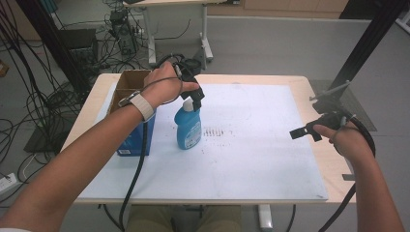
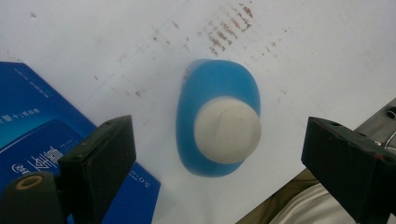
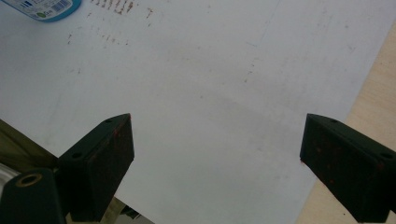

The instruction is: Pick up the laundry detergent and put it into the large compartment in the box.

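A blue bottle with a white cap stands upright on the white mat, left of centre. My left gripper hangs right above the cap and points down. In the left gripper view this gripper is open, its jaws wide apart on either side of the cap and not touching it. My right gripper hovers open over the mat's right side, far from the bottle. In the right gripper view that gripper has nothing between its jaws, and the bottle's label end shows at the top left.
A blue box with open cardboard flaps stands just left of the bottle; its blue face is close to my left jaw. Brown marks stain the mat's middle. The wooden table edge runs along the mat's right side.
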Tool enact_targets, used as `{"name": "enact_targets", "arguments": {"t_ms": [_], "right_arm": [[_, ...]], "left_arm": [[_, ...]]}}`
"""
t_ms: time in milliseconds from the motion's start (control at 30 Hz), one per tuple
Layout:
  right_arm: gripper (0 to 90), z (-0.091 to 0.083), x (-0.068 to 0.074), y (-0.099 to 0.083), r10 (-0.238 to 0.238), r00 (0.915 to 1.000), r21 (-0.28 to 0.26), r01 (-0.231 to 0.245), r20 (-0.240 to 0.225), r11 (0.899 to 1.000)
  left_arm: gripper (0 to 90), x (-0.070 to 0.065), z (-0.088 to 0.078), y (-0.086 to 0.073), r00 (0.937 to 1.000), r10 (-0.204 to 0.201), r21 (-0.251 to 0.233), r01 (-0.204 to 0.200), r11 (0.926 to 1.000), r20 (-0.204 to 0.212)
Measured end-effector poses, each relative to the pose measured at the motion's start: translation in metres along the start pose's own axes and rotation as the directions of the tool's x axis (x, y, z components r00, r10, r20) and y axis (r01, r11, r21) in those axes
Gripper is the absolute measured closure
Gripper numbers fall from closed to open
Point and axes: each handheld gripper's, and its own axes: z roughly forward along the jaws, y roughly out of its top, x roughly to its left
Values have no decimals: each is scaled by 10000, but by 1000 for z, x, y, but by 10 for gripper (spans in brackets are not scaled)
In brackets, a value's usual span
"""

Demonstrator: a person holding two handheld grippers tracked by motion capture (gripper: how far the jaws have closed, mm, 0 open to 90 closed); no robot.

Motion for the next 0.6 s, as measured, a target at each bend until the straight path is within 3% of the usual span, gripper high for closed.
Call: {"name": "enact_targets", "arguments": {"t_ms": [600], "right_arm": [[99, 1, -1, -2, 44, 10000, -20, -44, -1, 10000]], "left_arm": [[104, -1, 3, -1, 10000, -22, -64, 22, 10000, -23]]}}
